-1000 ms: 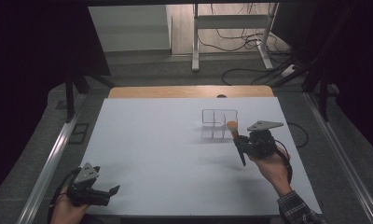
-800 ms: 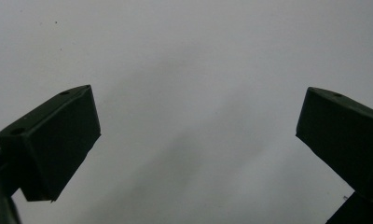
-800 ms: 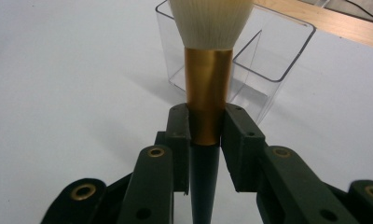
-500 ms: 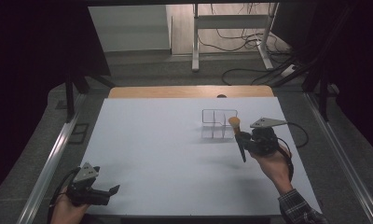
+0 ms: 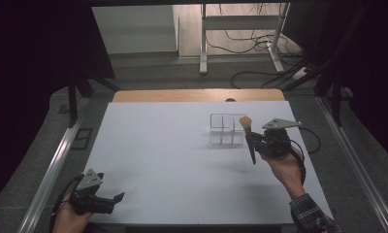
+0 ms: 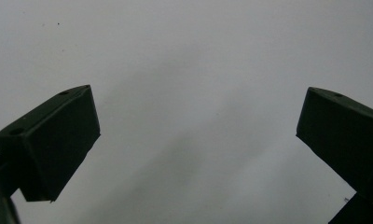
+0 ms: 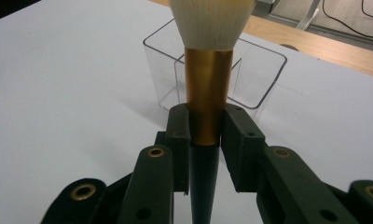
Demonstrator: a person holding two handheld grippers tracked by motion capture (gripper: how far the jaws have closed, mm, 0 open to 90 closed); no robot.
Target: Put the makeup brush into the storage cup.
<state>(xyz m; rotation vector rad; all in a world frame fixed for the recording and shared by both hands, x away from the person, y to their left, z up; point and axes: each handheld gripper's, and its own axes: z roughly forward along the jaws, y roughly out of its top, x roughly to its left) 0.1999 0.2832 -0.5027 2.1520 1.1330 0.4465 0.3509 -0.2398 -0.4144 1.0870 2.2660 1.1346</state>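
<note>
Makeup brush (image 7: pixel 208 88) clamped at its gold ferrule by right gripper (image 7: pixel 207 135), bristles up, raised just beside clear divided organizer (image 5: pixel 226 128). Left gripper (image 5: pixel 115 199) w/ jaws wide apart, nothing between, well apart from organizer, at table's (image 5: pixel 158 145) near-left corner.

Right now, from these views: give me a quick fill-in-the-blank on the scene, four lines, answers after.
1. The right tongs are shut on a ____.
2. The left tongs are ____ and hold nothing.
3. The brush's bristles point ____.
4. The clear organizer stands on the ____ table.

Answers: brush; open; up; white
</note>
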